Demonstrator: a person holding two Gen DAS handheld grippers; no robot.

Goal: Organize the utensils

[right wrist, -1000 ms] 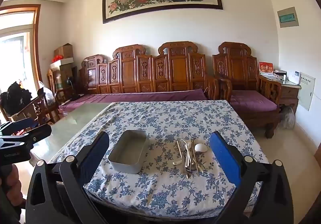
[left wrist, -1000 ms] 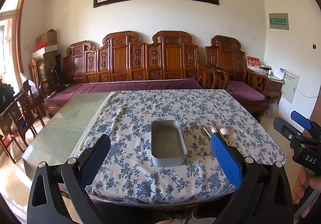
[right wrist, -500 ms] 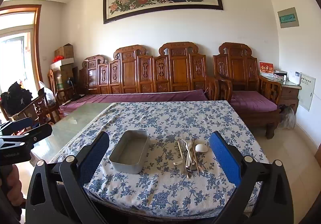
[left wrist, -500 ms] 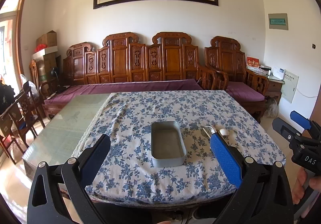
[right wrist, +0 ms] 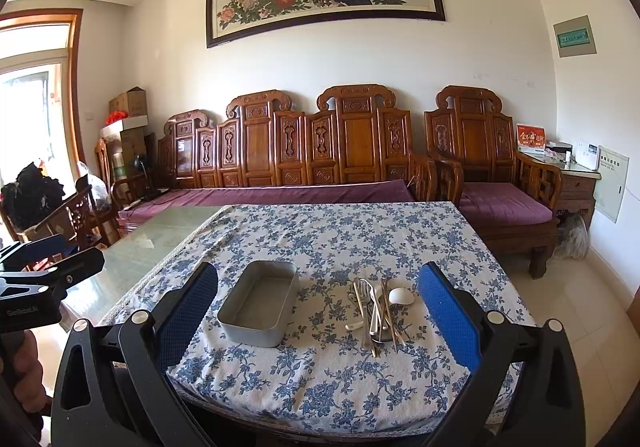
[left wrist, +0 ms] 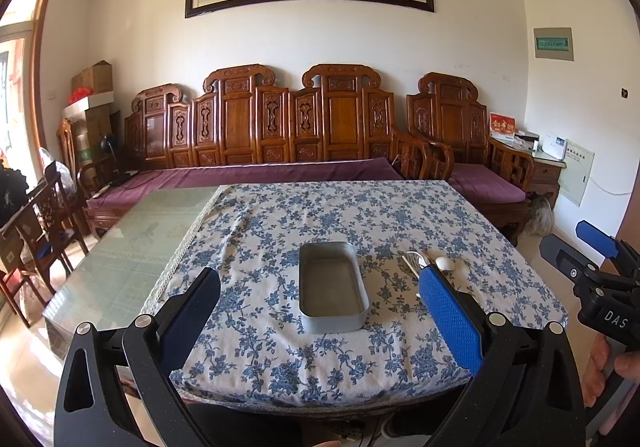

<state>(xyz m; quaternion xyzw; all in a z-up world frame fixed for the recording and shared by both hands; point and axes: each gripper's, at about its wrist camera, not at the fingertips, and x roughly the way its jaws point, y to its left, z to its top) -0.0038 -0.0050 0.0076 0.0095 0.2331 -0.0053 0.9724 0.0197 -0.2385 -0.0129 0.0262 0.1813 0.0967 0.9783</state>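
Observation:
An empty grey metal tray (left wrist: 332, 285) (right wrist: 259, 303) sits on the blue-flowered tablecloth (left wrist: 340, 219) (right wrist: 332, 239) near the front edge. To its right lies a pile of utensils (right wrist: 376, 309) (left wrist: 416, 261): a fork, metal spoons, chopsticks and a white ceramic spoon (right wrist: 401, 295). In the left wrist view my left finger pad hides most of the pile. My left gripper (left wrist: 320, 311) hangs open in front of the table, facing the tray. My right gripper (right wrist: 318, 305) is open too, short of the table, with nothing between its fingers.
Bare glass tabletop (left wrist: 136, 243) lies left of the cloth. A carved wooden sofa (right wrist: 304, 151) with purple cushions stands behind the table, an armchair (right wrist: 492, 175) at the right. Wooden chairs (left wrist: 36, 231) crowd the left. A hand (left wrist: 608, 363) holds the other gripper at each view's edge.
Both views show the table sitting slightly lower and farther than a second ago; both grippers have drifted up and back a little. Nothing on the table has moved.

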